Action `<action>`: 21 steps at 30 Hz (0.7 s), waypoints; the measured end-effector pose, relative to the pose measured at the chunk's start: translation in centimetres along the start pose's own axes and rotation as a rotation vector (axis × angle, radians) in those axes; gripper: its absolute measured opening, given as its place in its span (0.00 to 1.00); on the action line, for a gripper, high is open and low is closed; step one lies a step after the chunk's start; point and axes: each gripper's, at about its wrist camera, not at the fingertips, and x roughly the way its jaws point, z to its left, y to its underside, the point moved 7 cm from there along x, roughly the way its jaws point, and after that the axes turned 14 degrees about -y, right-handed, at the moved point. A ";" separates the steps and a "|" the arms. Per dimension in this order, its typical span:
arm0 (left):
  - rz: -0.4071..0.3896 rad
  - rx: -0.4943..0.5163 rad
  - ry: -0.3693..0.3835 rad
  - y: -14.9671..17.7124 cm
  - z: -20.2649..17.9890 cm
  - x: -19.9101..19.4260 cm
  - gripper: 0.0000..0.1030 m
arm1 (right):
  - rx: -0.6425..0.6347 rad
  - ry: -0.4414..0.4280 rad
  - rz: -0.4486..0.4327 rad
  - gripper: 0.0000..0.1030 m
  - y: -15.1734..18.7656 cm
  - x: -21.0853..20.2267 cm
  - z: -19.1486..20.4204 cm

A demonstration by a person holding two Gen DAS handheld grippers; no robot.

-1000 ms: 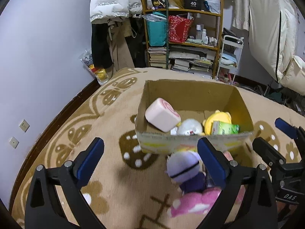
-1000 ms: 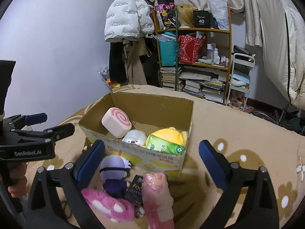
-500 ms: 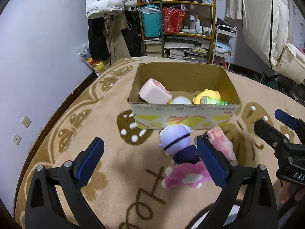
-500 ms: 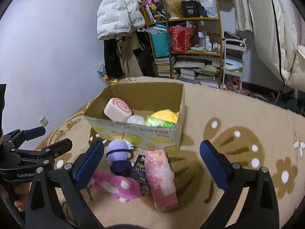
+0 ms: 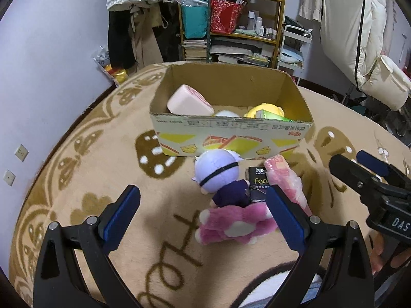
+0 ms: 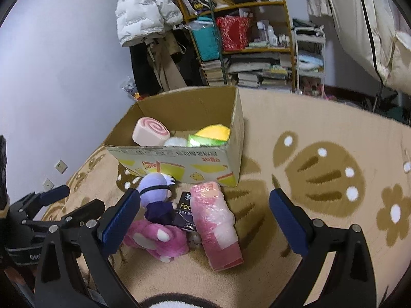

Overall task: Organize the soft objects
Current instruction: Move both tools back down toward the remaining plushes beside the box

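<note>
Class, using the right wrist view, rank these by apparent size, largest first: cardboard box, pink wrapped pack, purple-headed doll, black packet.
1. cardboard box
2. pink wrapped pack
3. purple-headed doll, partly hidden by the right gripper's finger, so its place against the pack is unsure
4. black packet, partly covered

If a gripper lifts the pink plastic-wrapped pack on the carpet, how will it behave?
The pink plastic-wrapped pack probably squashes under pressure, since it looks soft. Its glossy, crinkled film may slip. Lying flat on the beige patterned carpet, it seems unlikely to roll.

Patterned beige carpet [image 5: 84,154] carrying a box and loose soft things
Cardboard box [image 5: 231,141] mid-carpet; purple-headed doll [image 5: 218,177], pink plush [image 5: 236,225], pink wrapped pack [image 5: 285,184], black packet [image 5: 258,183] clustered before it
</note>
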 end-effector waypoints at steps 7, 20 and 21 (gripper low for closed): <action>0.033 -0.016 0.032 0.5 -1.7 1.7 0.95 | 0.055 -0.008 0.039 1.00 0.6 1.8 -1.3; 0.107 -0.025 0.071 2.0 -4.0 4.7 0.95 | 0.094 -0.027 0.164 1.00 1.5 5.7 -3.0; 0.112 -0.021 0.072 2.1 -4.2 5.0 0.95 | 0.101 -0.026 0.169 1.00 1.5 5.9 -3.1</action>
